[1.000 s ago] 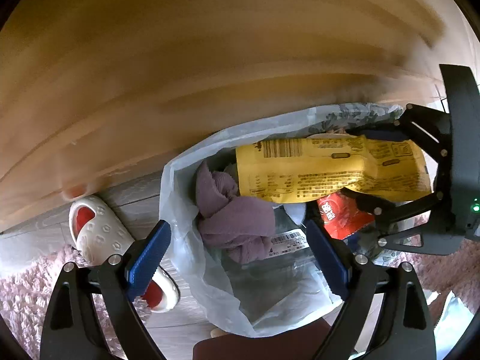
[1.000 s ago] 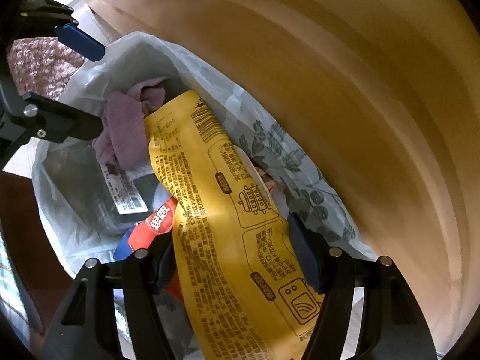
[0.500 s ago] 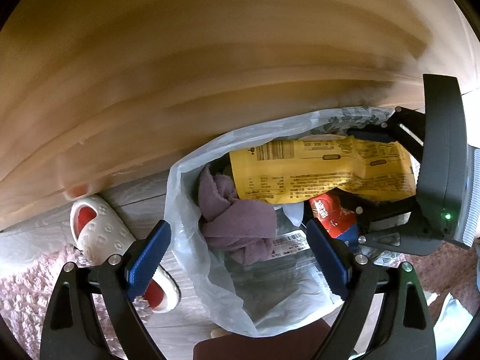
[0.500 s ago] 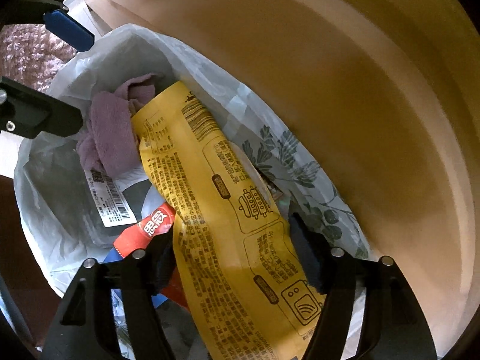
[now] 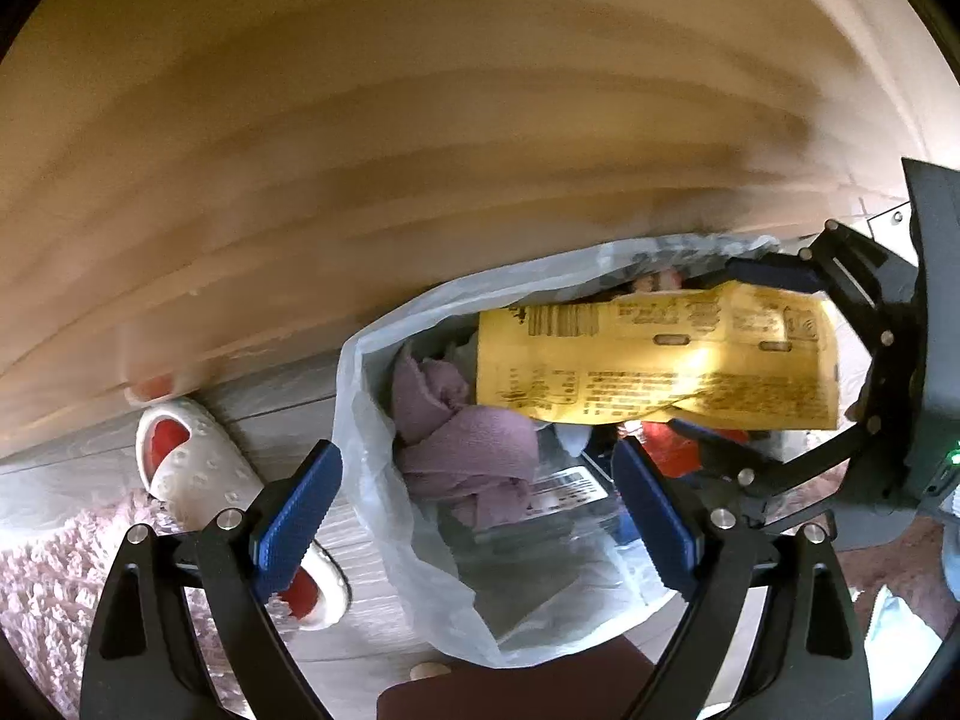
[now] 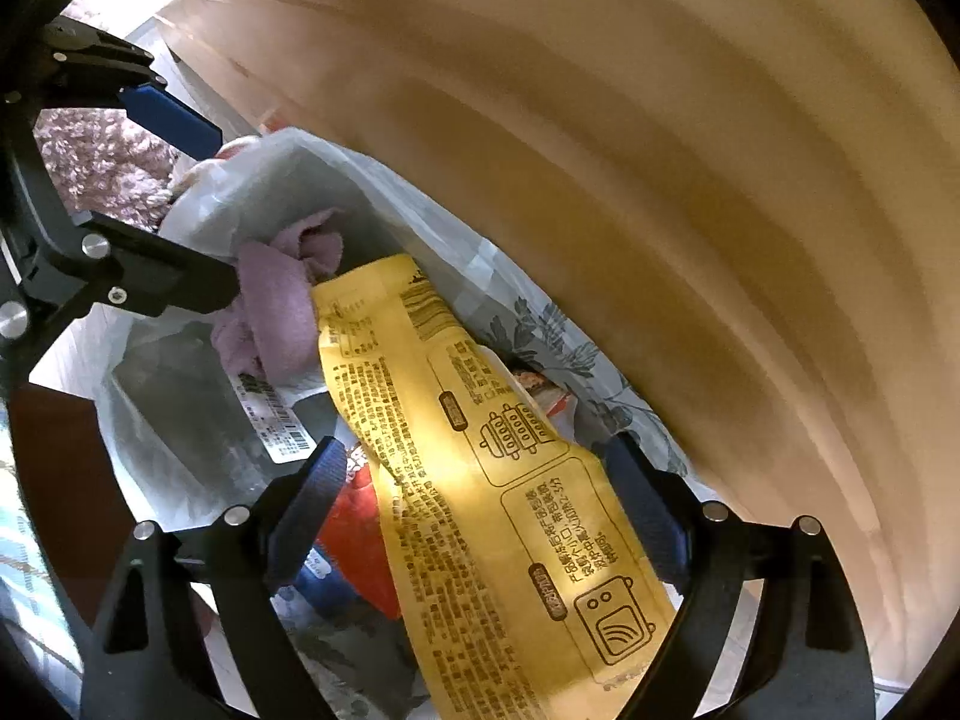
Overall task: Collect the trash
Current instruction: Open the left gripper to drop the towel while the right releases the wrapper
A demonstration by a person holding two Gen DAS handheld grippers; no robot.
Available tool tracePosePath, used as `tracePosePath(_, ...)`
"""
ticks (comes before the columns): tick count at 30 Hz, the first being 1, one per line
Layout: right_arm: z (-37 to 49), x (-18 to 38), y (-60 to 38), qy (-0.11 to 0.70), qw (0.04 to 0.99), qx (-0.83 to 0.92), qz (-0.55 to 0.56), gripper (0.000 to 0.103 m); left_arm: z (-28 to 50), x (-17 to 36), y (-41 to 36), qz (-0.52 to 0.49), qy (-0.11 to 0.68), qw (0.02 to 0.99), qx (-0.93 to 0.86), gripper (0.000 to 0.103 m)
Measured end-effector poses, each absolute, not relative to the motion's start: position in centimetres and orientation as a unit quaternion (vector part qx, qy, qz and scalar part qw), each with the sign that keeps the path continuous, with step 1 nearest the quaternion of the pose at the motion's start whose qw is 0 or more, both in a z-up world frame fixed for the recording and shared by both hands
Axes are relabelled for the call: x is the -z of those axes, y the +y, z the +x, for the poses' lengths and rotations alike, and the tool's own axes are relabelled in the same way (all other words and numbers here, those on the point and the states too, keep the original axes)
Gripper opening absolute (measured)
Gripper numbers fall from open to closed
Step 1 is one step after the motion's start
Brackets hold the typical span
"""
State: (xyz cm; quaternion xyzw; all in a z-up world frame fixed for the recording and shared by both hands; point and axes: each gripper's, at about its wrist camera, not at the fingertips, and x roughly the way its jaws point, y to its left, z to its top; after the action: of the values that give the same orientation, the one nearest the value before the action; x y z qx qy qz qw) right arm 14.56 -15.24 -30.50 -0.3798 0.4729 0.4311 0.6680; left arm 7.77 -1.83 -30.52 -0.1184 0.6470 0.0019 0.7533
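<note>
A grey plank floor (image 5: 282, 420) runs along a tall wooden panel (image 5: 420, 150), with a pink shaggy rug (image 5: 42, 570) at 8 o'clock and a white-and-red slipper (image 5: 198, 468) beside it in the left wrist view. A thin translucent bag (image 5: 372, 420) stands open against the panel. Inside lie a purple cloth (image 5: 462, 438), a clear labelled package and red wrappers. A long yellow packet (image 6: 480, 450) lies across the bag's mouth, one end poking out toward 3 o'clock in the left view.

The packet looks light, thin, crinkly and a little slick. It would likely flop if held by a corner, so a pinch across its flat middle or sealed end seems best.

The right gripper (image 6: 486, 516) has just been opening its jaws. They now stand wide on either side of the packet, which lies between them, the pads seemingly clear of it. The left gripper (image 5: 474, 516) hangs over the bag's near rim at 6 o'clock, jaws wide, with the bag wall between them, holding nothing.
</note>
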Motion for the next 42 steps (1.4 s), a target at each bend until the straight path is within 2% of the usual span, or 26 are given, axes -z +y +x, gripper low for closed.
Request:
tracePosePath(21,12.3,21.3,-18.6,0.453,0.723,-0.386,-0.350,0.085,6.1,27.1,-0.6,-0.131,0.606,0.785,-0.012,0.090)
tracePosePath(25,11.9,20.9,-19.3,0.459,0.728,-0.378,-0.341,0.085,5.7,26.5,-0.6,-0.131,0.597,0.792,-0.011,0.094)
tracePosePath(26,11.9,20.9,-19.4,0.460,0.728,-0.377,-0.340,0.089,5.6,26.3,-0.6,-0.133,0.594,0.794,-0.010,0.095)
tracePosePath(30,11.5,20.3,-19.4,0.459,0.733,-0.371,-0.338,0.090,5.4,25.7,-0.6,-0.131,0.587,0.799,-0.008,0.095)
tracePosePath(32,11.3,20.6,-19.4,0.459,0.735,-0.371,-0.335,0.094,5.3,25.4,-0.8,-0.129,0.582,0.803,-0.007,0.095)
tracePosePath(33,11.1,22.2,-19.0,0.458,0.736,-0.369,-0.335,0.094,5.3,25.3,-0.8,-0.129,0.581,0.803,-0.005,0.095)
tracePosePath(42,10.3,21.4,-19.3,0.451,0.752,-0.361,-0.319,0.094,4.8,24.0,-0.4,-0.141,0.562,0.815,-0.002,0.095)
